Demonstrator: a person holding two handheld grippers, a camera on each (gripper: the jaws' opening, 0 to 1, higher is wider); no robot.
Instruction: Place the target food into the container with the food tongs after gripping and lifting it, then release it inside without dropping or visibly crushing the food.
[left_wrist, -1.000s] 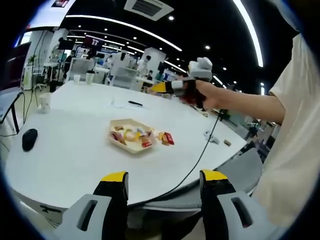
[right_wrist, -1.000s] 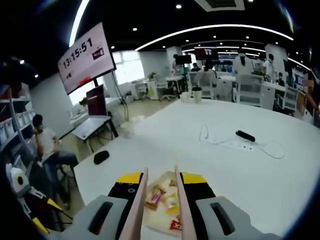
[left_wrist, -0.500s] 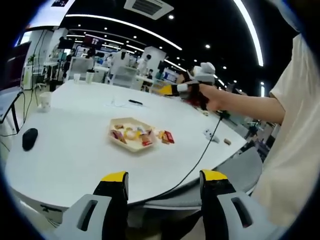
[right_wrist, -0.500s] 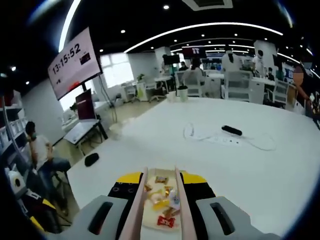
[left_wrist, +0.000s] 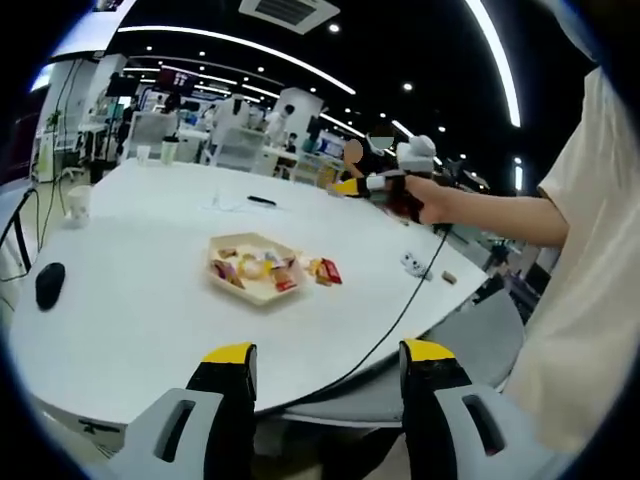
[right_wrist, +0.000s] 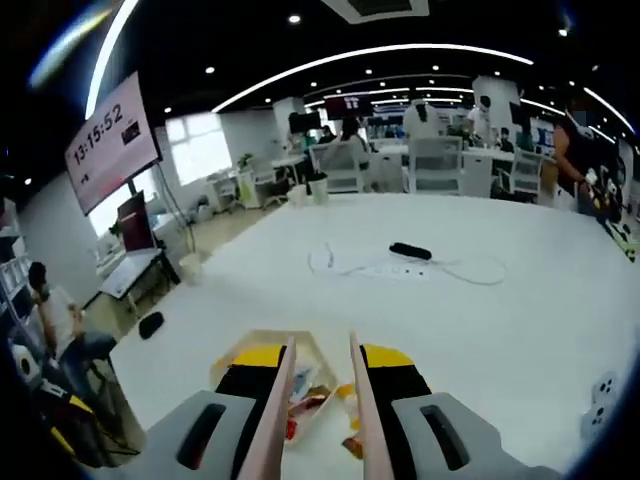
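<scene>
In the left gripper view a black mouse (left_wrist: 48, 284) lies at the left of the white table (left_wrist: 130, 300). Further right sits the shallow container (left_wrist: 250, 271), snacks inside, with two wrapped snacks (left_wrist: 324, 270) on the table just beside its right edge. The left gripper (left_wrist: 328, 385) hangs low with its jaws wide apart, holding nothing. At right the right gripper (left_wrist: 392, 180) is raised in a hand. In the right gripper view its jaws hold the food tongs (right_wrist: 318, 405) — blades apart, nothing between them — above the container.
</scene>
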